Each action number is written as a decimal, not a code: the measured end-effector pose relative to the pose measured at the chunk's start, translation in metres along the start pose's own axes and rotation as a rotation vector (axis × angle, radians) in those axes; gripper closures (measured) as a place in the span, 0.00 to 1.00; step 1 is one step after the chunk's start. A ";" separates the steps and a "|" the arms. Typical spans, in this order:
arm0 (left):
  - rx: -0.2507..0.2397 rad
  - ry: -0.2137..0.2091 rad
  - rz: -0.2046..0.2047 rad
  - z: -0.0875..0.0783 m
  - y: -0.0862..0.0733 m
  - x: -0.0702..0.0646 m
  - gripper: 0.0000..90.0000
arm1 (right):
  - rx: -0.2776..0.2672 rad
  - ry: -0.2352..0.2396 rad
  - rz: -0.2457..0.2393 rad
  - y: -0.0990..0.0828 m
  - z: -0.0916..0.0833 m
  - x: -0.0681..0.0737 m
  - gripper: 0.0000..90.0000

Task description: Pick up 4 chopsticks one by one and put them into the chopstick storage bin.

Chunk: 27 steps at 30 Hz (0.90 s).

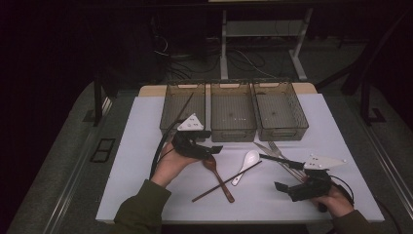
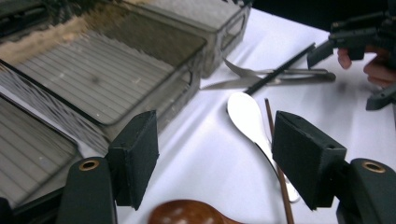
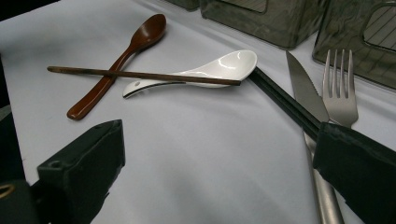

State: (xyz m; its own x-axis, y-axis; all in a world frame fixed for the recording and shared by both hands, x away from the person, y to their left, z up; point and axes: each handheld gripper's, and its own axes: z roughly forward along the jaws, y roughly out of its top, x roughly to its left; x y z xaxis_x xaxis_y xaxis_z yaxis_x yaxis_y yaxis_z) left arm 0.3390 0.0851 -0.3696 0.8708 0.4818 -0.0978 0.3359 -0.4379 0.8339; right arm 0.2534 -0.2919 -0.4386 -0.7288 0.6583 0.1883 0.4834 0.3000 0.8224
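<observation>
White work surface — dark room, cables on floor.
Left gripper jaws wide, empty, above wooden spoon; right gripper spread, empty — beside knife.

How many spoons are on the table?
2. The brown wooden spoon lies right by the left gripper, under a brown chopstick. The white spoon lies just right of it, nearer the bins.

Brown wooden spoon (glossy), white ceramic spoon, black chopstick.
</observation>
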 end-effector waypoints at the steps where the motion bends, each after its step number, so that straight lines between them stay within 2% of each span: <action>1: 0.004 -0.005 0.000 0.001 -0.002 -0.002 0.33 | 0.005 0.003 0.004 0.000 0.000 0.000 0.02; 9: 0.018 -0.033 -0.013 0.011 -0.015 -0.013 0.32 | -0.005 0.001 -0.004 0.000 0.000 0.000 0.02; 18: 0.048 -0.063 0.006 0.017 -0.029 -0.027 0.33 | 0.000 0.001 -0.006 0.000 0.001 0.000 0.02; 27: 0.075 -0.088 0.002 0.023 -0.043 -0.034 0.41 | 0.001 0.000 -0.012 0.000 0.001 0.000 0.02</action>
State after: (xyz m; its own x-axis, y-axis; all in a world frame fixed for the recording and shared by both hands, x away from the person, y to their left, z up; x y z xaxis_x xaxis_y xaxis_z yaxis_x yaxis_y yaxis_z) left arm 0.3031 0.0698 -0.4145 0.8985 0.4138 -0.1463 0.3573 -0.4960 0.7914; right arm 0.2541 -0.2912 -0.4397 -0.7342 0.6551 0.1785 0.4755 0.3085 0.8238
